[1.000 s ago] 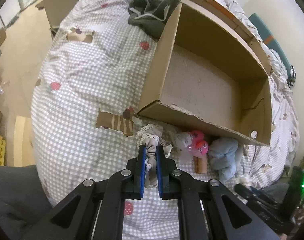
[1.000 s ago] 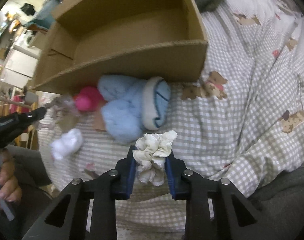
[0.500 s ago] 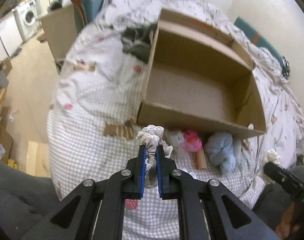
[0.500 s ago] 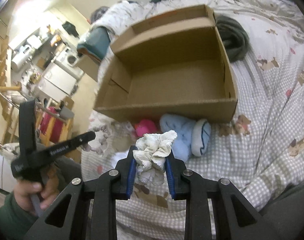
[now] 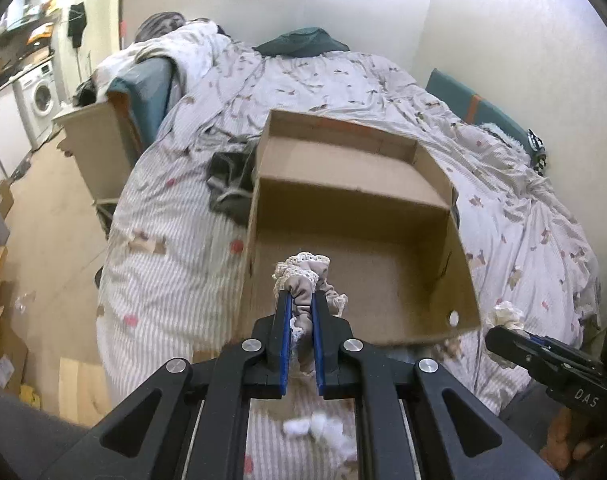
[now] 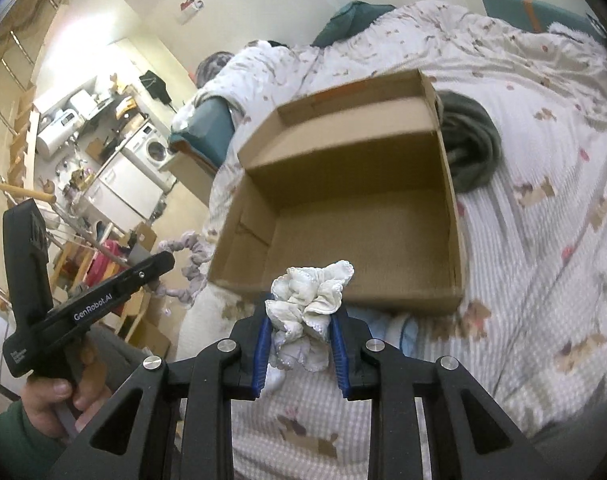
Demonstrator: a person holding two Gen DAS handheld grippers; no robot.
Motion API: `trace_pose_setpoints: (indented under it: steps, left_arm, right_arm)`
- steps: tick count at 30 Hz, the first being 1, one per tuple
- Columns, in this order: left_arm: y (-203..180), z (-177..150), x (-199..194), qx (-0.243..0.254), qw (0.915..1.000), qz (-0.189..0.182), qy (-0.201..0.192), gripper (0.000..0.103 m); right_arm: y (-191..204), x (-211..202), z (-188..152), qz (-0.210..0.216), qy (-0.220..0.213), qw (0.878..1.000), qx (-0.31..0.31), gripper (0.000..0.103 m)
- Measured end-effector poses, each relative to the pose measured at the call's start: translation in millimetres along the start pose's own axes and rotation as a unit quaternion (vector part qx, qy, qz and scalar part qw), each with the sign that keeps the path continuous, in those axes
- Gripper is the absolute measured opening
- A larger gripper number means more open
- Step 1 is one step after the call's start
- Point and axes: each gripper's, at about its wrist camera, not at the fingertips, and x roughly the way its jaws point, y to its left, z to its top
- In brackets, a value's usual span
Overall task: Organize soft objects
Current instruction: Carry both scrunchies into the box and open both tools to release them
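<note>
Softly ruffled grey scrunchie [image 5: 303, 280] (lace-trimmed) and crumpled white scrunchie [image 6: 307, 300].

I see a bed [image 5: 175, 280] covered with a grey-and-white checked sheet printed with small brown animals and red spots. An open brown cardboard box [image 5: 459, 280] sits on it, with a crumpled dark grey garment [image 5: 227, 184] lying just beside the box's far left corner. Near the bed's front edge I can make out a small white fluffy tuft [image 5: 303, 426] lying on the sheet.
</note>
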Motion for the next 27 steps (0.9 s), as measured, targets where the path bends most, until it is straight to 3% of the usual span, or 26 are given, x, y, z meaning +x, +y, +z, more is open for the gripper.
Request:
trace_pose_setpoints:
  steps: [5,9,19,27]
  left_arm:
    - [-3,32,32,0.005,0.9999,-0.001,0.010,0.009]
    - [-3,38,65,0.014,0.9998,0.007,0.009,0.009]
    - [-9,2,123,0.029,0.9972,0.012,0.067,0.009]
    - [-3,-3,139,-0.004,0.9929,-0.027,0.116,0.009]
  right_arm:
    - [3,21,37,-0.015,-0.007,1.000,-0.021,0.028]
    - [-3,49,56,-0.035,0.000,0.999,-0.033,0.028]
    - [-33,102,41,-0.103,0.053,0.993,-0.025,0.028]
    - [-44,117,38,-0.121,0.079,0.989,-0.011,0.028]
